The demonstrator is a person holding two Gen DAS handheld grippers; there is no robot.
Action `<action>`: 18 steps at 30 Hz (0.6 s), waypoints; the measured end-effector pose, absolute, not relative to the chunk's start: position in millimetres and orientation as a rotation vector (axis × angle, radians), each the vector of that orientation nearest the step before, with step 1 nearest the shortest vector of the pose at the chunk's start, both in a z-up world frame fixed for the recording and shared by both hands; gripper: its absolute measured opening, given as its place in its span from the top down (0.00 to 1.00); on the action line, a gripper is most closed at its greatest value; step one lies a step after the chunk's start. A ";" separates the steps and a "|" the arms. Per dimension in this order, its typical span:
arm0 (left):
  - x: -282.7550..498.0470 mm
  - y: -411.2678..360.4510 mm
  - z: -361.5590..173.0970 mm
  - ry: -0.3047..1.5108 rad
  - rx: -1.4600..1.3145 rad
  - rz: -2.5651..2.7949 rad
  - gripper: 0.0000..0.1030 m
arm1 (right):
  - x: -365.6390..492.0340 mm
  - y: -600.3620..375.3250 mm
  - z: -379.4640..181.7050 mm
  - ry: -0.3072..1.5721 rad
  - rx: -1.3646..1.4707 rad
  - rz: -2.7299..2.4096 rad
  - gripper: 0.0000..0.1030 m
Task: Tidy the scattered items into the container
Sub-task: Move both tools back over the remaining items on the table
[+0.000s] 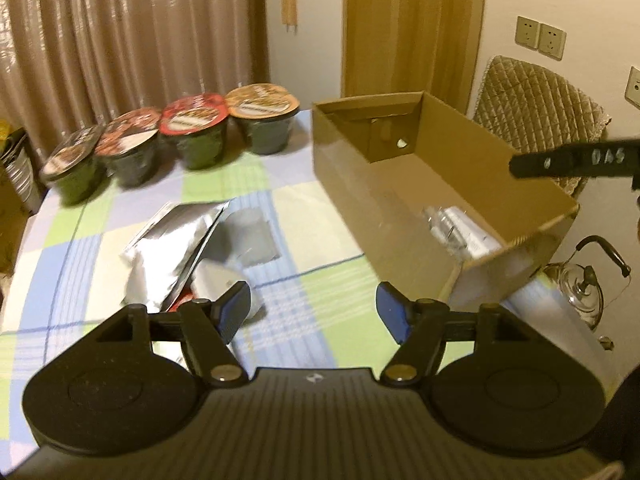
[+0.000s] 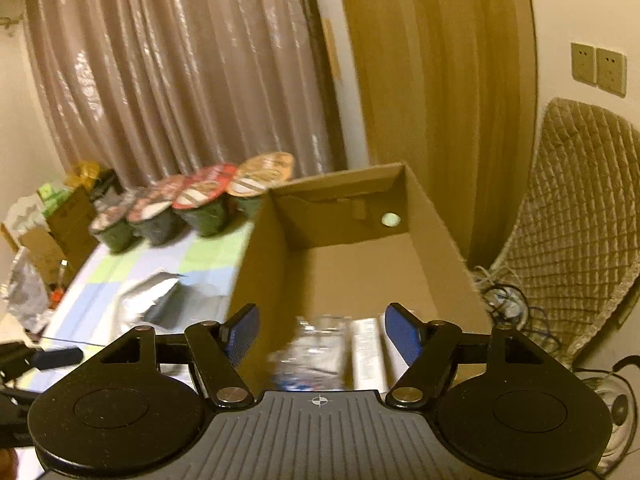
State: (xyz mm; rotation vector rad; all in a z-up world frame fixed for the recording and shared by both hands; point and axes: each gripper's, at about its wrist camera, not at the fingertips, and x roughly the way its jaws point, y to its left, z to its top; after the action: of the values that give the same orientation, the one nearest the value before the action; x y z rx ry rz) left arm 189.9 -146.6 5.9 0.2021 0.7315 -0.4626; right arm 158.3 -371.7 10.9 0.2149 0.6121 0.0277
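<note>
both tools, left tool and right tool, stand apart, empty. crinkled silver foil pouch lies near the counter's middle; brown cardboard box holds clear wrapped packets.

The cardboard box is open-topped; its far half is bare floor. Packets occupy its near end. Left of the box, open tablecloth separates it from foil pouches.

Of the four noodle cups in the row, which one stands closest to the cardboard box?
The noodle cup with the orange lid, at the right end of the row, beside the cardboard box. The other three have red or dark lids and stand farther left.
</note>
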 end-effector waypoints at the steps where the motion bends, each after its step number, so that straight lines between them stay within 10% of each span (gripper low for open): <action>1: 185.0 -140.3 5.8 0.735 0.201 -0.453 0.35 | 154.4 -365.0 14.0 0.602 0.218 0.041 0.27; 18: 137.5 -37.7 -30.7 0.840 0.137 -0.267 0.32 | 105.4 -247.3 -25.5 0.655 0.147 0.259 0.27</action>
State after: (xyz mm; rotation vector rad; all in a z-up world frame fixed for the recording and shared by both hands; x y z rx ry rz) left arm 137.5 -37.7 -30.7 0.1369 0.8399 -0.2668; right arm 105.4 -247.3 -25.5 0.1469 0.6550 0.2588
